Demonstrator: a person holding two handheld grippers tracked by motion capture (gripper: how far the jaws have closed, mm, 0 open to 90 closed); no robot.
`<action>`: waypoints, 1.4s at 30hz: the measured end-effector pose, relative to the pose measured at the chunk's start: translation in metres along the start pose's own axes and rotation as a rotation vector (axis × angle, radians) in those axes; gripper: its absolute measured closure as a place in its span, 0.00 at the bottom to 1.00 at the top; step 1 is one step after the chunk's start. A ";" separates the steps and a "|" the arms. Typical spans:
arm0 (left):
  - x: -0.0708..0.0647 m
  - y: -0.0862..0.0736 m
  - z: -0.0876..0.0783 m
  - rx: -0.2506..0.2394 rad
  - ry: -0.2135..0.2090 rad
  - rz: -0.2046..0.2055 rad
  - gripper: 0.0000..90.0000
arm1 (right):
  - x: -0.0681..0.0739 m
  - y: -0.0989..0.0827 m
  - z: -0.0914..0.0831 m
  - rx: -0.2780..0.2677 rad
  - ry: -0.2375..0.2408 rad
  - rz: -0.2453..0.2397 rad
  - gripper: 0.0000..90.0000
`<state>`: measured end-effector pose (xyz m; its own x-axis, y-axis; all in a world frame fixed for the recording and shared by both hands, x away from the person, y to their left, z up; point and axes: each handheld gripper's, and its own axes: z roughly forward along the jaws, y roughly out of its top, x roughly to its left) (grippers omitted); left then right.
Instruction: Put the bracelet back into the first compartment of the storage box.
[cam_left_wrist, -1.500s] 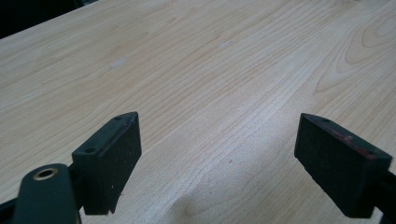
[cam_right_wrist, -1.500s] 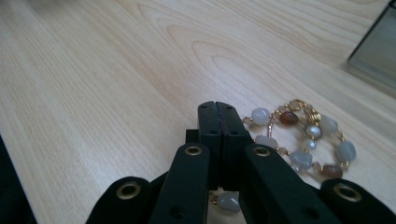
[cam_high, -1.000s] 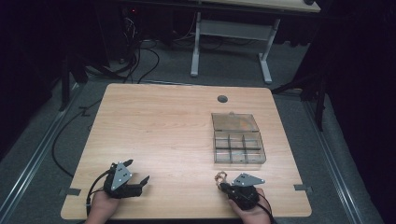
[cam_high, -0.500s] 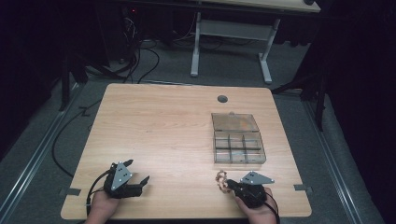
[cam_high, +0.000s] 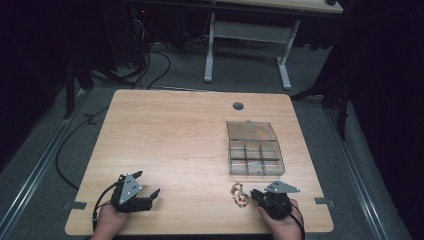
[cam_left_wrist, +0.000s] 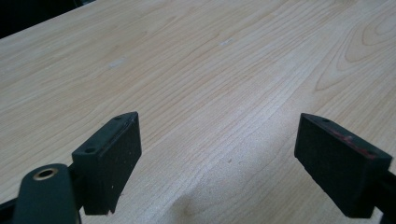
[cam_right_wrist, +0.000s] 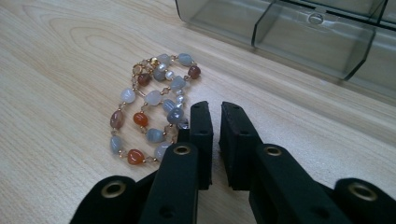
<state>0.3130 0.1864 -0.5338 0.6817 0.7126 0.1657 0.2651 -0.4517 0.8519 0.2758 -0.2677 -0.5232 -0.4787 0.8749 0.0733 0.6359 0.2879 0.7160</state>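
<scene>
Bracelet (cam_right_wrist: 152, 109) coiled flat on the table (cam_high: 175, 140) near the front edge, just short of the clear box (cam_right_wrist: 299, 42) and close against the outer face of one jaw of the right gripper (cam_right_wrist: 215, 109). Jaws there just opening, only a slit apart, nothing between them, no grasp on anything. Left gripper (cam_left_wrist: 219, 135) spread wide and empty over bare wood toward the front left corner, well apart from the work. By the look of it, a pick-up of the bracelet in preparation, likely bound for the box. To do it well: open much wider first, a slit being too narrow for any bead. Back off a little, then swing toward the coil and straddle a doubled strand rather than a lone, slippery bead. Come down with the pads almost brushing the wood, then close slowly and squarely. Avoid shoving the coil sideways with the jaw's flank and merely sliding it along the table. Lift gently, minding any low-hanging loop apt to snag on the box wall. Keep the left gripper parked, clear of the path.
</scene>
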 end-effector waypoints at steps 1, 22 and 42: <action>0.000 0.000 0.000 0.000 -0.001 0.000 0.17 | 0.000 0.001 0.000 0.004 0.001 0.007 0.92; 0.000 -0.001 -0.003 -0.025 -0.022 0.004 0.17 | -0.005 0.022 -0.001 0.191 -0.067 -0.035 0.85; 0.001 -0.001 -0.003 -0.030 -0.034 -0.005 0.17 | 0.002 0.048 -0.001 0.419 -0.041 -0.072 0.78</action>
<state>0.3115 0.1895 -0.5333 0.7033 0.6959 0.1452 0.2482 -0.4318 0.8671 0.3050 -0.2528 -0.4884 -0.5117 0.8592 -0.0008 0.7969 0.4749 0.3733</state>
